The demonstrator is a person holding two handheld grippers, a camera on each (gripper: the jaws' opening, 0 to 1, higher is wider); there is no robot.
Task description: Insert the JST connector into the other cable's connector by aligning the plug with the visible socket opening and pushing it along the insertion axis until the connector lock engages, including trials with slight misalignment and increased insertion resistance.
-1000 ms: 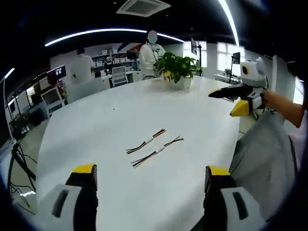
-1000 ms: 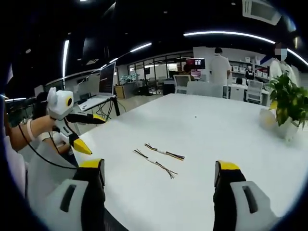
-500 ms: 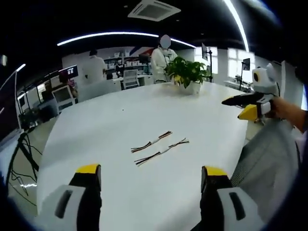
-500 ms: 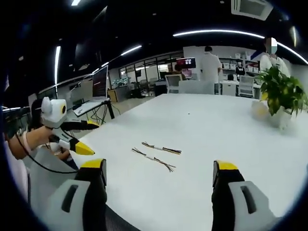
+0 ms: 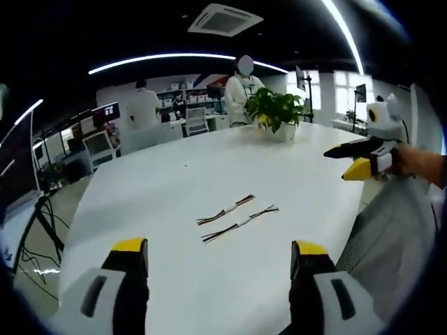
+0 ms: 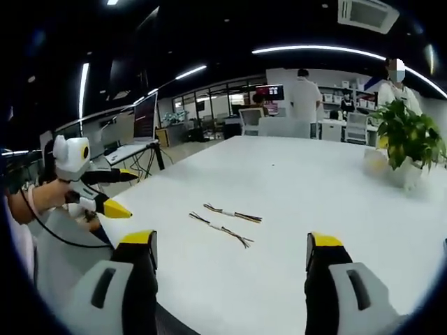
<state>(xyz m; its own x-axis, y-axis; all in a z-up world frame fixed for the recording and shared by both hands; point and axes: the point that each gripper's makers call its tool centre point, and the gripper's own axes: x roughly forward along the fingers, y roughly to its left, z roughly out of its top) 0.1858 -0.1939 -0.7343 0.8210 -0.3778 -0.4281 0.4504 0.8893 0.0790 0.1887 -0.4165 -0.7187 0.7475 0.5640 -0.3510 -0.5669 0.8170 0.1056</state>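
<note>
Left gripper: jaws stand wide apart with nothing between them, raised above the near edge of the counter. In the right gripper view it comes in from the left, a hand around it, its yellow tips parted.

Right gripper: jaws likewise wide apart and bare, above the counter's near edge. In the left gripper view it comes in from the right, held by a hand, off the counter's side.

Cables: two short wire leads lie flat on the white counter, ahead of both grippers and apart from each. In the left gripper view the far cable and the near cable lie side by side, nearly parallel, close together but not touching, ahead and between the jaws. In the right gripper view the same pair sits ahead, slightly toward the left jaw: far cable, near cable.

Connectors: each cable carries a small white piece at its middle; whether plug and socket are mated there is too small to tell.

Plant: potted, at the far end of the counter, well beyond the cables; ahead and right in the right gripper view.
</note>
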